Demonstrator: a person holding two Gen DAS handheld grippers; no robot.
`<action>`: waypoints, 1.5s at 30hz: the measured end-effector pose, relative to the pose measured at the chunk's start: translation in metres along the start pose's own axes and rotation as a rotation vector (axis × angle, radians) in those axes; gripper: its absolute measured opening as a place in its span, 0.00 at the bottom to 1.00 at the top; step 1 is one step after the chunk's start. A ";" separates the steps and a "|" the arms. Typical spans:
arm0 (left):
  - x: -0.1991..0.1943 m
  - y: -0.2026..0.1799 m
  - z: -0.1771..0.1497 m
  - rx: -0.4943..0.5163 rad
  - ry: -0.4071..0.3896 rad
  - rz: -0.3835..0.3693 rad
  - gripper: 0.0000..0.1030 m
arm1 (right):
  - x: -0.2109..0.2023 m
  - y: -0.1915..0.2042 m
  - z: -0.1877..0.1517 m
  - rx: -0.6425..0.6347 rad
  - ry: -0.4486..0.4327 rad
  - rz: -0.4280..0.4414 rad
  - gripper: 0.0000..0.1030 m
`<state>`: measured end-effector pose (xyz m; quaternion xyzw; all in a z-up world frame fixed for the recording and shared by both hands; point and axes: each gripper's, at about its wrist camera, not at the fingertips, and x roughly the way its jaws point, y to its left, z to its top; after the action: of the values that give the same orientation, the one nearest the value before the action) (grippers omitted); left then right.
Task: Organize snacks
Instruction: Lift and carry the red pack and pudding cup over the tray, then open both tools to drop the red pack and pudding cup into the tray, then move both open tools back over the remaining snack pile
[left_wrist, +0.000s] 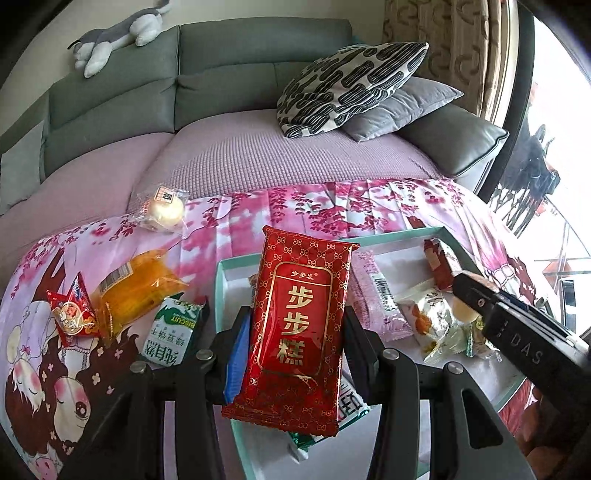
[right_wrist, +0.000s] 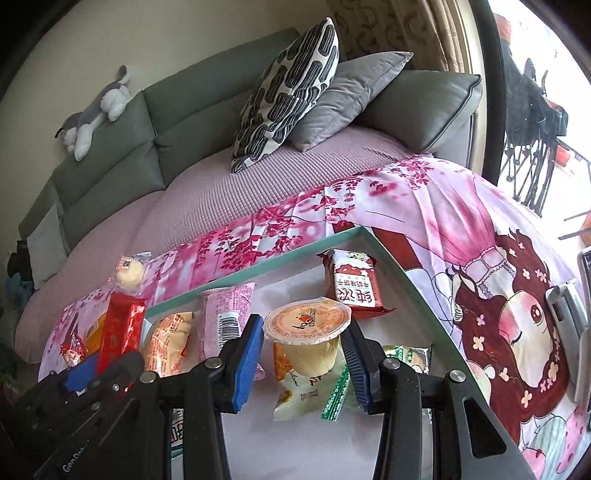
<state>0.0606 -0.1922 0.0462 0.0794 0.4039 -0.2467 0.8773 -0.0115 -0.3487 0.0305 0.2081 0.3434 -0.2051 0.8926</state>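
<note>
My left gripper (left_wrist: 295, 317) is shut on a red packet with gold characters (left_wrist: 299, 280), held upright above the left end of a teal-rimmed white tray (left_wrist: 236, 258). In the right wrist view that gripper (right_wrist: 99, 369) and its red packet (right_wrist: 122, 328) show at the lower left. My right gripper (right_wrist: 304, 332) is shut on a jelly cup with an orange lid (right_wrist: 306, 317), over the middle of the tray (right_wrist: 258, 273). In the left wrist view it (left_wrist: 465, 286) is seen from the side. Inside the tray lie a pink packet (right_wrist: 225, 314), a red-and-white biscuit pack (right_wrist: 351, 284) and several other wrapped snacks.
On the floral cloth (left_wrist: 295, 206) left of the tray lie an orange packet (left_wrist: 136, 288), a small red packet (left_wrist: 70, 317), a green biscuit pack (left_wrist: 170, 332) and a wrapped round pastry (left_wrist: 166, 210). Behind are a sofa with pillows (left_wrist: 351, 85) and a plush toy (left_wrist: 118, 37).
</note>
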 end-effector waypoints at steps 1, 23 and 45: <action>0.000 -0.001 0.000 0.001 -0.002 -0.003 0.47 | 0.000 0.001 0.000 -0.003 0.000 0.002 0.45; 0.007 -0.011 0.002 -0.009 0.029 -0.037 0.55 | 0.006 0.003 -0.001 -0.017 0.027 0.011 0.45; 0.007 0.089 -0.001 -0.391 0.099 0.285 0.82 | 0.009 0.037 -0.006 -0.149 0.063 0.012 0.92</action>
<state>0.1082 -0.1171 0.0344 -0.0240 0.4711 -0.0334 0.8811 0.0102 -0.3170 0.0285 0.1494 0.3846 -0.1671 0.8955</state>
